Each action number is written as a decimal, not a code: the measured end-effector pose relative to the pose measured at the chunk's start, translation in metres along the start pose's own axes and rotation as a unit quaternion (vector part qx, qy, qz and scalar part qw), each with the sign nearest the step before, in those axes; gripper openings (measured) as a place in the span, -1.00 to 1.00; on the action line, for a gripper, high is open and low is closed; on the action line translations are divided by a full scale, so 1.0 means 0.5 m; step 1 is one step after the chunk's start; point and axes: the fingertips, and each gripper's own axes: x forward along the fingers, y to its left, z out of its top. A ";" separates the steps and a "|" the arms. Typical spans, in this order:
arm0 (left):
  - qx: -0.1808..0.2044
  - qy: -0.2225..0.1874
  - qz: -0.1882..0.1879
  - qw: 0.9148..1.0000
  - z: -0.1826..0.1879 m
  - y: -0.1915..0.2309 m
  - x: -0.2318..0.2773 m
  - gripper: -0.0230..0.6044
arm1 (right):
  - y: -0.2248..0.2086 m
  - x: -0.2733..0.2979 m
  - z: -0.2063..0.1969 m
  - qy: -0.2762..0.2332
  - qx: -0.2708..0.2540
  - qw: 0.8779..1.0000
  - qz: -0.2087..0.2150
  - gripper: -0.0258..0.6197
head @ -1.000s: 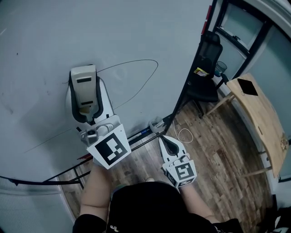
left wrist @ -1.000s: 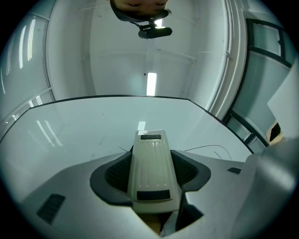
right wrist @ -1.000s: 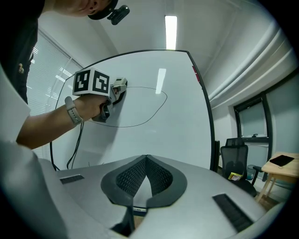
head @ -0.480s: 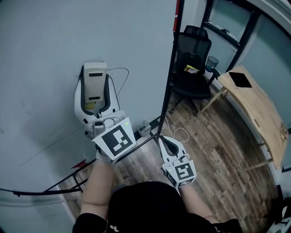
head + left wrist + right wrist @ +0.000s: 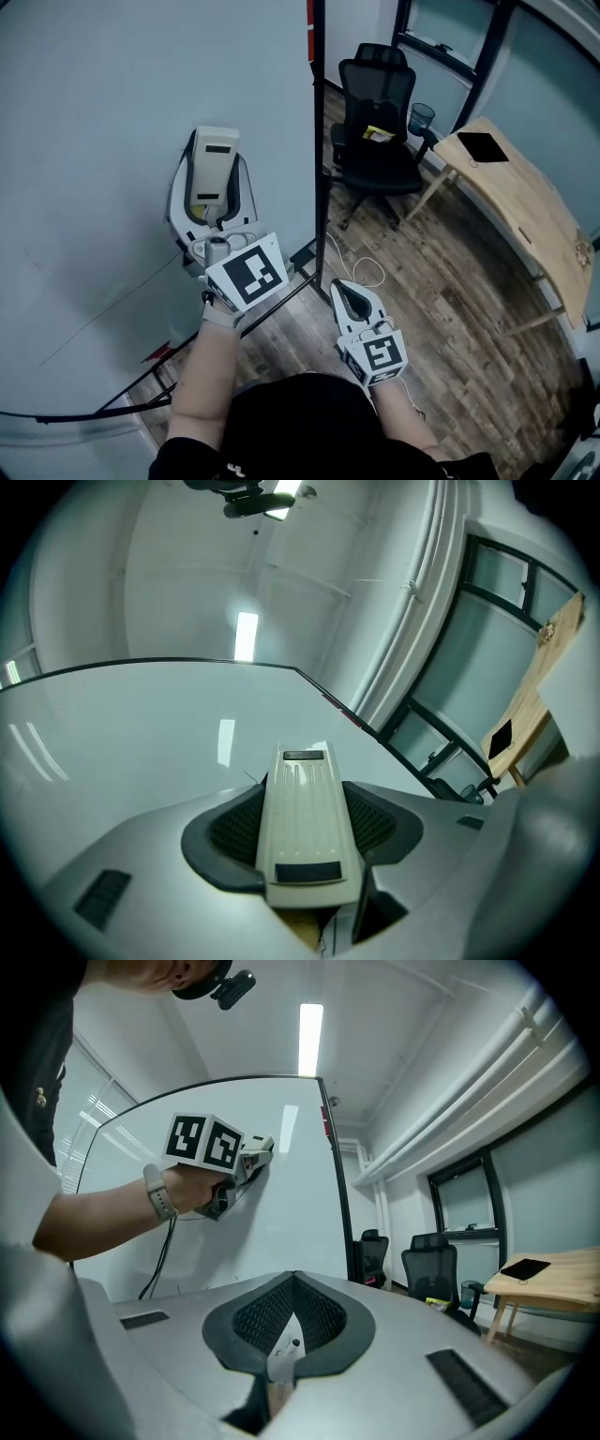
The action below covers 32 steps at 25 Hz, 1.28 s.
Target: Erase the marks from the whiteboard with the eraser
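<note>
- Right gripper (image 5: 345,291): jaws together, nothing between them; low over the wood floor (image 5: 450,309), apart from the board.
- Left gripper (image 5: 214,199): jaws clamped on the eraser (image 5: 215,159), held at the whiteboard (image 5: 94,141).
- Eraser is near the board's right frame edge (image 5: 318,141) (little room rightward, wide bare board leftward).
- Thin line (image 5: 112,314) lower left.
- Chair (image 5: 375,131) beyond the edge.
- Versus 1 s ago: curved mark gone; eraser nearer the edge.

My right gripper (image 5: 293,1279) fills the bottom, jaws pressed together with nothing between; beyond, a hand (image 5: 192,1188) presses the left gripper (image 5: 255,1155) against the whiteboard (image 5: 291,1218), nearer its top edge; past its right edge stand black chairs (image 5: 431,1271) and a wooden table (image 5: 548,1285).
</note>
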 end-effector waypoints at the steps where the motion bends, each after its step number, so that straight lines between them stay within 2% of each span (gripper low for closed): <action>1: 0.004 0.001 -0.003 1.000 -0.003 -0.009 0.002 -0.11 | -0.006 -0.003 -0.003 0.000 0.002 1.000 -0.003 -0.84; 7: 0.029 0.008 -0.024 0.999 -0.014 -0.061 0.011 -0.11 | -0.040 -0.022 -0.020 0.038 0.024 0.998 -0.032 -0.84; 10: 0.042 0.013 -0.037 0.998 -0.024 -0.079 0.010 -0.11 | -0.042 -0.022 -0.031 0.014 0.026 0.999 -0.024 -0.84; 21: 0.063 0.037 -0.086 0.994 -0.084 -0.123 -0.035 -0.11 | -0.011 -0.022 -0.044 0.019 0.030 0.999 -0.009 -0.84; 32: 0.072 0.045 -0.092 0.992 -0.096 -0.121 -0.041 -0.10 | 0.027 -0.017 -0.050 0.028 0.024 0.999 0.003 -0.84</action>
